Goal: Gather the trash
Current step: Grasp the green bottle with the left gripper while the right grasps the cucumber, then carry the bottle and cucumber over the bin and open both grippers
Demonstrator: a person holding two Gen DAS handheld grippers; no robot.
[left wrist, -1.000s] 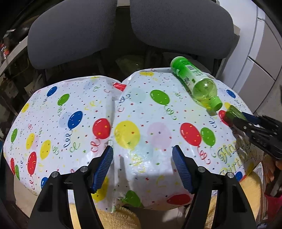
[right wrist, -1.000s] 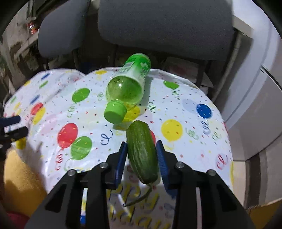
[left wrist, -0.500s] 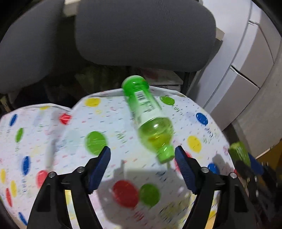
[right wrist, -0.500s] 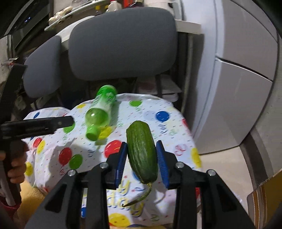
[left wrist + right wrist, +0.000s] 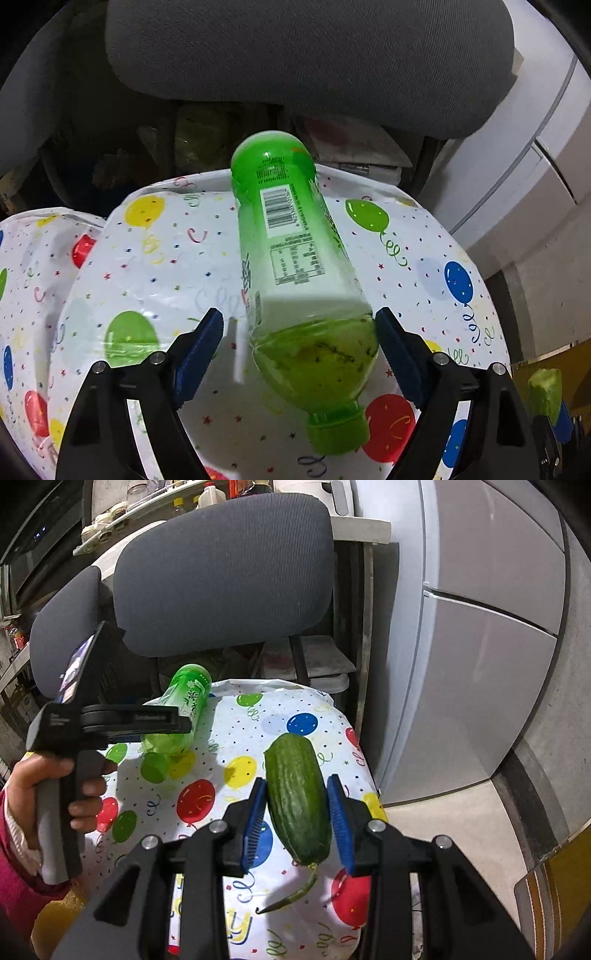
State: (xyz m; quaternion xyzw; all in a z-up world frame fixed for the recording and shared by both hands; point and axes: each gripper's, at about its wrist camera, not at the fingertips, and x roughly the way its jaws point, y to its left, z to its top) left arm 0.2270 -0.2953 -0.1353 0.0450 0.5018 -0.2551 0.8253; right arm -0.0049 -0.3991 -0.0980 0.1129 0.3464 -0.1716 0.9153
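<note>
Green bottle [image 5: 295, 280] lies on balloon cloth [image 5: 155, 258]; left gripper [image 5: 299, 350] straddles it, jaws just widened, not yet touching; right gripper [image 5: 297, 823] beside it clamps cucumber [image 5: 295, 797], freeing the cloth

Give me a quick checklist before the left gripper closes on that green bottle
1. Green bottle between the left gripper pads: ok, its lower body sits in the gap.
2. Jaws wide enough: ok, they have just been opening; a gap shows at the left pad, contact at the right pad cannot tell.
3. Bottle at rest: ok, lying on its side on the balloon-print cover, cap toward the camera.
4. Cap on: ok.
5. Right gripper secure on the cucumber: ok, both pads press it.
6. Right gripper clear of the bottle: ok, off to one side.
</note>
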